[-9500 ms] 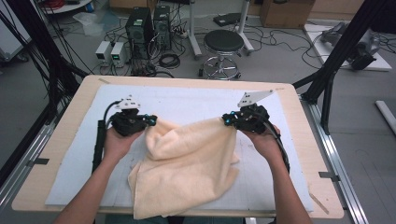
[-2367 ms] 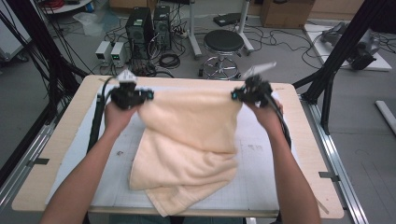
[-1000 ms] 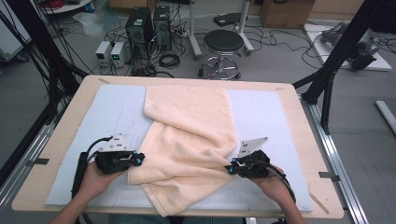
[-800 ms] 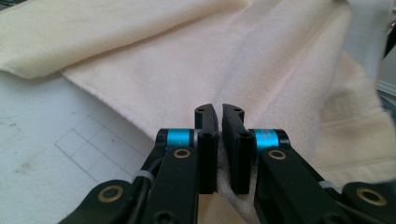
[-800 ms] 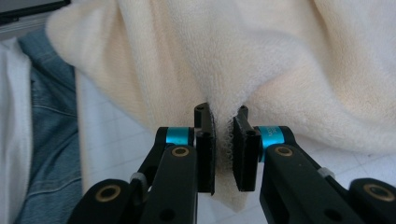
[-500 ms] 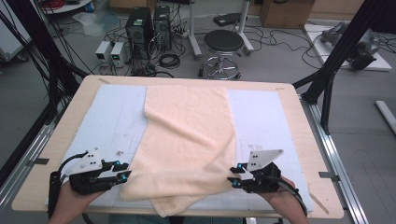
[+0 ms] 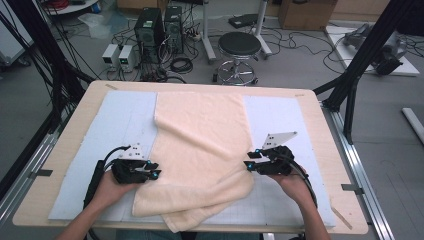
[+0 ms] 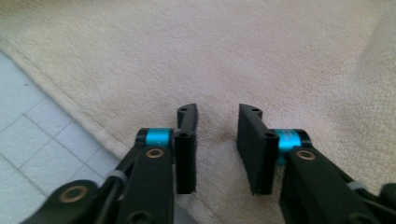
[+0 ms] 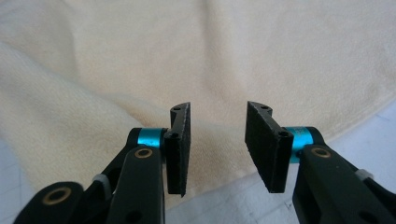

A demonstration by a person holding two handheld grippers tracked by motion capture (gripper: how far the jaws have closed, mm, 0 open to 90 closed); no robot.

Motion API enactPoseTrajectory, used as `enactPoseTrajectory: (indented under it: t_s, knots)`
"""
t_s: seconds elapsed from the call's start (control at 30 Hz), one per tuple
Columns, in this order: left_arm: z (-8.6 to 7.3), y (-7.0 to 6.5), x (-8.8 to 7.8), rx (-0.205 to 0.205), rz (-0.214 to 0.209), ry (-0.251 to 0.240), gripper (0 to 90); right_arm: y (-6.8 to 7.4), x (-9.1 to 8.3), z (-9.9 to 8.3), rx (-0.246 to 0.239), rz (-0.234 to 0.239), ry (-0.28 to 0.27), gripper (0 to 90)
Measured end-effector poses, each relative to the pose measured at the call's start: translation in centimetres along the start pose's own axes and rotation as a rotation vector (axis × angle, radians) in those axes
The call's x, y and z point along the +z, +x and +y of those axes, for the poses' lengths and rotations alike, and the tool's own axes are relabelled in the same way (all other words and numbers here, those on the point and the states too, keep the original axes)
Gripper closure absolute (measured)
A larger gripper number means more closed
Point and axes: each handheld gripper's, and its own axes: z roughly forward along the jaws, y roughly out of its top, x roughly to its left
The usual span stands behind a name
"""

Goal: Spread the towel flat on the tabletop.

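Cables, a stool (image 7: pixel 240 46) and computer boxes are crowding the floor beyond the desk (image 7: pixel 320 125); a pale blue mat (image 7: pixel 125 120) is covering its top; a cream towel (image 7: pixel 200 135) is lying down the mat's middle, its near end bunching in folds; the left gripper (image 7: pixel 156 173) is sitting at the towel's left edge, jaws spread with nothing pinched, having just been closing a little; the right gripper (image 7: pixel 247 166) is sitting at the right edge, jaws apart and empty, having just been opening
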Motion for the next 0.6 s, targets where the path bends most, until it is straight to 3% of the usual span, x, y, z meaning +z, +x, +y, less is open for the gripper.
enactPoseTrajectory:
  t_s: [0.07, 0.17, 0.3, 0.43, 0.5, 0.6]
  knots:
    - [0.1, -0.2, -0.1, 0.002, 0.005, 0.010, 83.3, 0.2, 0.1, 0.2, -0.012, -0.004, 0.007, 58.9]
    - [0.3, -0.6, -0.8, 0.012, 0.022, 0.014, 87.2, 0.5, 0.3, 0.4, -0.030, -0.005, 0.007, 57.8]
    - [0.1, -0.7, -3.5, 0.016, 0.080, -0.046, 88.0, 1.0, -0.3, 0.9, -0.047, -0.014, 0.000, 57.4]
    - [0.0, 0.2, -5.7, -0.029, 0.145, -0.105, 86.8, 1.2, -0.7, 2.0, -0.065, -0.030, -0.010, 57.1]
    - [-0.1, 0.6, -5.8, -0.075, 0.100, -0.122, 76.9, 1.3, -0.4, 2.6, -0.076, -0.027, -0.004, 57.0]
    - [-0.1, 0.1, -4.7, -0.043, 0.043, -0.107, 63.0, 1.5, 1.0, 3.1, -0.093, -0.002, 0.032, 55.7]
